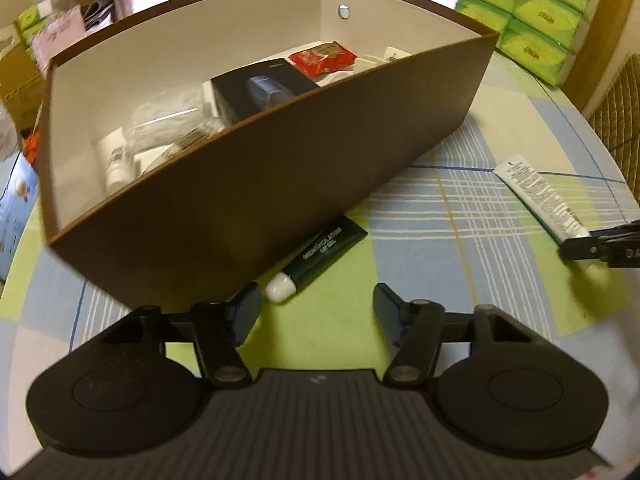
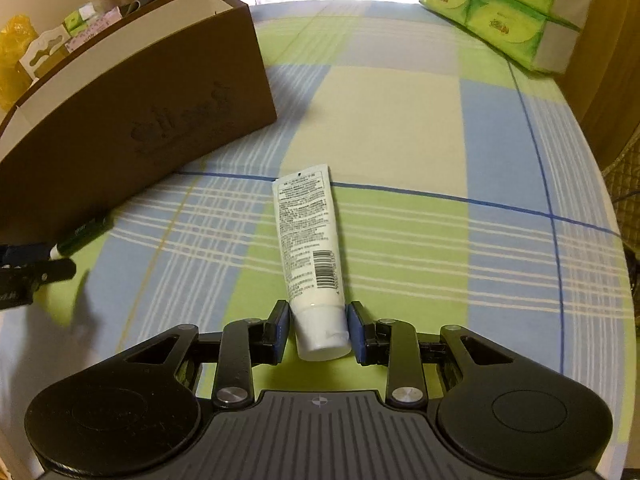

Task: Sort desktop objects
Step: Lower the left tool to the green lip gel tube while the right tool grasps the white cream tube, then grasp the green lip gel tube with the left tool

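Two tubes lie on the checked tablecloth [image 2: 400, 120]. Ahead of the left gripper [image 1: 316, 312], whose fingers stand apart on nothing, the dark green tube [image 1: 320, 256] lies, its white cap near the left finger, against the brown box [image 1: 280, 184]. Right gripper [image 2: 318, 330] fingers clamp the white tube [image 2: 308, 236] at its cap end.

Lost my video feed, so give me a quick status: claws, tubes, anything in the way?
Right claw shut on white tube's cap end. Left claw open, dark green tube just ahead, ungripped. Brown box crowds the green tube.
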